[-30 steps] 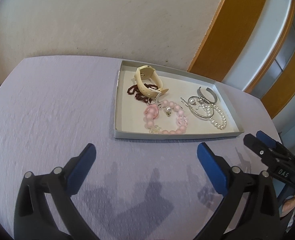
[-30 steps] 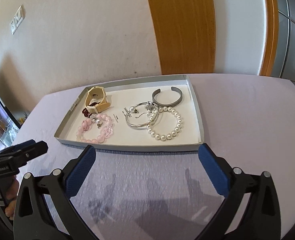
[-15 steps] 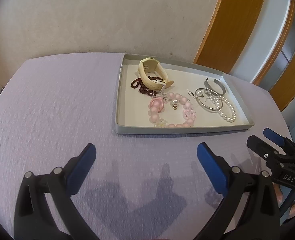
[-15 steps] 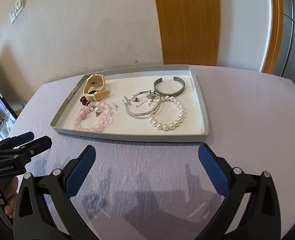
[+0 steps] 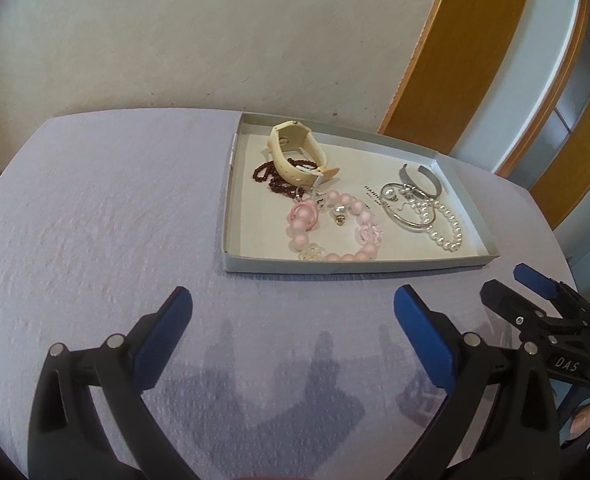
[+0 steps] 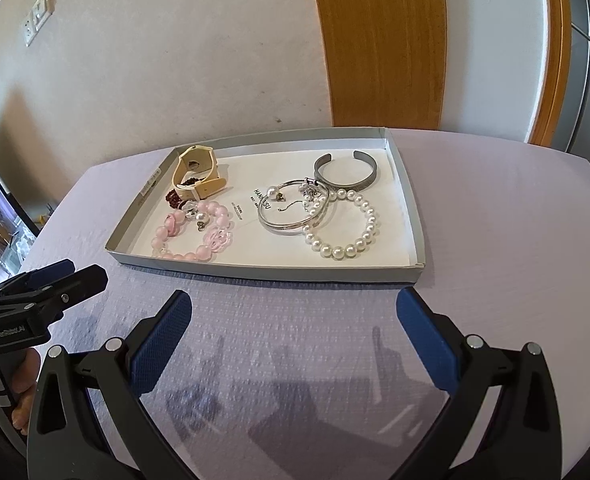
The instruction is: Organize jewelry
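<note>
A shallow grey tray point(image 5: 351, 266) point(image 6: 263, 268) on the lilac tablecloth holds jewelry: a cream watch point(image 5: 295, 156) point(image 6: 195, 170), dark red beads point(image 5: 269, 178), a pink bead bracelet point(image 5: 335, 232) point(image 6: 193, 236), a silver bangle point(image 6: 291, 212), a white pearl bracelet point(image 5: 445, 228) point(image 6: 345, 226) and a grey cuff point(image 6: 345, 172). My left gripper point(image 5: 293, 326) is open and empty, above the cloth in front of the tray. My right gripper point(image 6: 295, 326) is open and empty too, in front of the tray. Each gripper shows at the other view's edge.
The lilac cloth point(image 5: 95, 220) covers the round table up to a white wall. A wooden door frame point(image 6: 379, 44) stands behind the tray. The table edge drops off at the right point(image 5: 555, 240) and at the left point(image 6: 43, 232).
Both grippers have drawn back and risen a little, so the tray sits farther up in both views. Both stay open. The jewelry has not moved.
</note>
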Motion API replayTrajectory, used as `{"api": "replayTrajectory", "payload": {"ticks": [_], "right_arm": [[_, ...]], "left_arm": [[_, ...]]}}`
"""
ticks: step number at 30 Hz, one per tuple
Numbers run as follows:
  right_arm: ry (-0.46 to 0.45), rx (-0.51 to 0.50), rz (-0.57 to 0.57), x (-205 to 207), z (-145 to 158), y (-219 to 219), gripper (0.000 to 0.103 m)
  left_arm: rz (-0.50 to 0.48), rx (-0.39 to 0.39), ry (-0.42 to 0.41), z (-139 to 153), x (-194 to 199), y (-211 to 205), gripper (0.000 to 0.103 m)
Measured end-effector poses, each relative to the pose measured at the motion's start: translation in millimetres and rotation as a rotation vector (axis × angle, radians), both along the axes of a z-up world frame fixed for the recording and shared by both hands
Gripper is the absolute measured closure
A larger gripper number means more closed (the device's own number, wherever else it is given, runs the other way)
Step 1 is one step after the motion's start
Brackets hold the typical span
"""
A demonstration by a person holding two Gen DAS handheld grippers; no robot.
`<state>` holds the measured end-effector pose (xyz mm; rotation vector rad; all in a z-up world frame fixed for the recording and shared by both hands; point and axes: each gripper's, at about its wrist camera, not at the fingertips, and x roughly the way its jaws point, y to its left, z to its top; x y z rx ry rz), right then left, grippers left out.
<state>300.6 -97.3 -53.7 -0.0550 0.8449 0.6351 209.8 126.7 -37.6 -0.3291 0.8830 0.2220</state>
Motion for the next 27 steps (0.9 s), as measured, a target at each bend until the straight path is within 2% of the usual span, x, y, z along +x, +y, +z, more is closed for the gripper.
{"api": "replayTrajectory", "payload": {"ticks": [10,27], "right_arm": [[0.004,0.01,-0.005,0.3,-0.3,-2.2,0.001],[0.003,0.024,-0.004,-0.7,1.6,-3.7,0.001]], "left_arm": [[-0.007,-0.042,-0.048,7.8,-3.4,3.2,0.002],[-0.011,-0.044,-0.051,8.4,-2.0,1.7,0.002]]}}
